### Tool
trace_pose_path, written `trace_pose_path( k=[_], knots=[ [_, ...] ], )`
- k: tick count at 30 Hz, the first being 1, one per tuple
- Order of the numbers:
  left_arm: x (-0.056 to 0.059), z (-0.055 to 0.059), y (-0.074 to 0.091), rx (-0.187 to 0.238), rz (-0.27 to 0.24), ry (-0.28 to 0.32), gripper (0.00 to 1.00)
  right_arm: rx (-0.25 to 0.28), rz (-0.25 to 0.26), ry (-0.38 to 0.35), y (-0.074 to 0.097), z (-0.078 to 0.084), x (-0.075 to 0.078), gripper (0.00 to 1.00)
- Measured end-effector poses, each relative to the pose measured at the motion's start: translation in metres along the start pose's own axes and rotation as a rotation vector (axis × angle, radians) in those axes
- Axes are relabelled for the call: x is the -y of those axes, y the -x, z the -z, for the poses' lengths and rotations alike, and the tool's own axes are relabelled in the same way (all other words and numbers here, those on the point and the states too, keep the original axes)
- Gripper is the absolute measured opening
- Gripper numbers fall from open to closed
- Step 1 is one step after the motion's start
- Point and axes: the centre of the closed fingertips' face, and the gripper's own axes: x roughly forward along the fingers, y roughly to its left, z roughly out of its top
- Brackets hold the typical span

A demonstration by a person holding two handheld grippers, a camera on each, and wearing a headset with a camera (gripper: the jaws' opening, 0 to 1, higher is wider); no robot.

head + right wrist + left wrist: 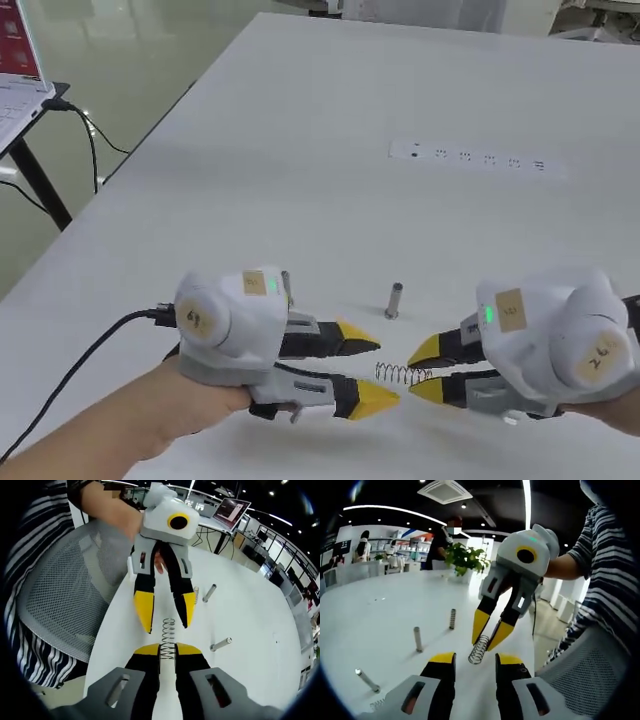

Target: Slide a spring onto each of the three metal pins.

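Near the front edge of the tabletop (300, 180), the right gripper (412, 376) pinches one end of a spring (397, 374) in narrow jaws. At its 9 o'clock the left gripper (386, 371) faces it, jaws wide, spread either side of the spring's free end. Farther off at 12 o'clock a bare pin (394, 300) stands upright, and a power strip (478, 158) lies beyond it.

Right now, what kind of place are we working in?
Likely an open-plan office or lab: a large white table carrying a power strip, a laptop beside it, and a potted plant under ceiling spotlights.
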Motion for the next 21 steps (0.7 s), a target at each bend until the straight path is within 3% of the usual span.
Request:
trace_pose_path(
  k=[10,21],
  knots=[
    [0.0069,-0.0025,-0.0023,0.008,0.035,-0.013,0.06,0.007,-0.006,0.014,0.0019,-0.0036,-0.0033,0.08],
    [0.0107,-0.0030,-0.0034,0.005,0.054,-0.040,0.04,0.012,-0.005,0.012,0.0049,-0.0033,-0.0058,0.08]
  ],
)
